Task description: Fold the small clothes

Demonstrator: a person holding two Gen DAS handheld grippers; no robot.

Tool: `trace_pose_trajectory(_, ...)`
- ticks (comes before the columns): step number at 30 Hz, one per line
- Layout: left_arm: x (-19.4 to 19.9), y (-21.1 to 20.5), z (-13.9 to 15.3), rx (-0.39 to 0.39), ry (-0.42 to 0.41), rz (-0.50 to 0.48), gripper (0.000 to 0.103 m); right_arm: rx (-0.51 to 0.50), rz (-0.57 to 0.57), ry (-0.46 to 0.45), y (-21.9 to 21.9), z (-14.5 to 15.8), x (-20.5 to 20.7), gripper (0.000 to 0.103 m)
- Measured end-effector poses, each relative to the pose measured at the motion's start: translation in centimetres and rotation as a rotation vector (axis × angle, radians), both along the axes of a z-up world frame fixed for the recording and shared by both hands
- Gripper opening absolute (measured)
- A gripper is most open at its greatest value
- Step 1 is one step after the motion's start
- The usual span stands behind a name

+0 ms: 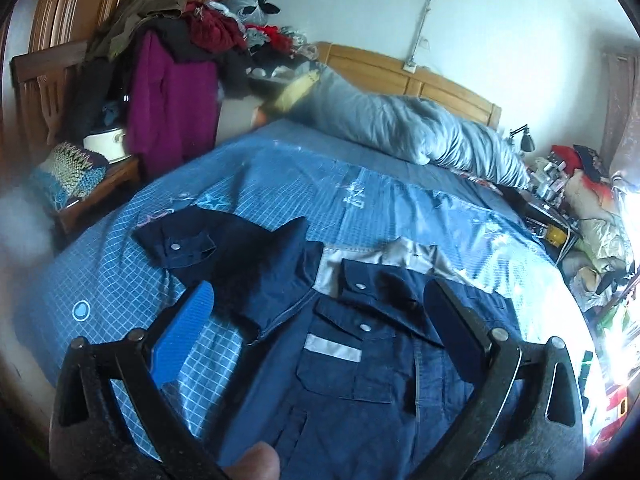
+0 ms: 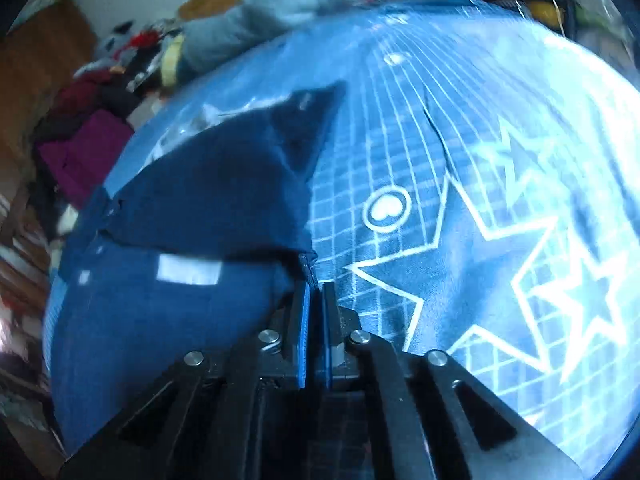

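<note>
A navy work shirt with snap pockets and a grey reflective strip lies front up on the blue checked bedspread. Its one sleeve stretches out to the left. My left gripper hovers open over the chest, one blue pad over the bedspread, the other finger over the shirt. In the right wrist view, my right gripper sits at the shirt where sleeve and body meet. Its pads stand almost together, pinching the fabric edge.
A grey duvet is bunched along the wooden headboard. A chair heaped with clothes stands left of the bed. A cluttered stand is at the right. Star-printed bedspread lies right of the shirt. A thumb shows at the bottom.
</note>
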State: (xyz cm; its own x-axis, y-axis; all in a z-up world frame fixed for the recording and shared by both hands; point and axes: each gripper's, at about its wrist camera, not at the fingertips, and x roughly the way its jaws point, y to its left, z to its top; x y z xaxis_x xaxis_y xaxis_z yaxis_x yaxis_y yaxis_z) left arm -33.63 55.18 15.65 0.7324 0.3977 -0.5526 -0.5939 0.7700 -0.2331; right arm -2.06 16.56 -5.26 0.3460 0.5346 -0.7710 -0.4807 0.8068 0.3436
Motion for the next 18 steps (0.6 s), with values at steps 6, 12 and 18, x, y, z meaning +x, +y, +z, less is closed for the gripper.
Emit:
trace_pose_trajectory(6,-1.5,3.2,-1.5,-0.073,0.014,0.09,0.103,0.084,0.066,-0.231,2.4,7.1,0.7,0.019)
trace_pose_trajectory(12,-3.6,5.2,-2.6,-0.124,0.021,0.148,0.103,-0.038,0.135,-0.019,6.8,0.3,2.4,0.02)
trace_pose_trajectory(18,-3.5,5.2,-3.3,-0.116,0.049,0.134,0.103,0.023,0.213,0.021,3.9,2.2,-2.0,0.035)
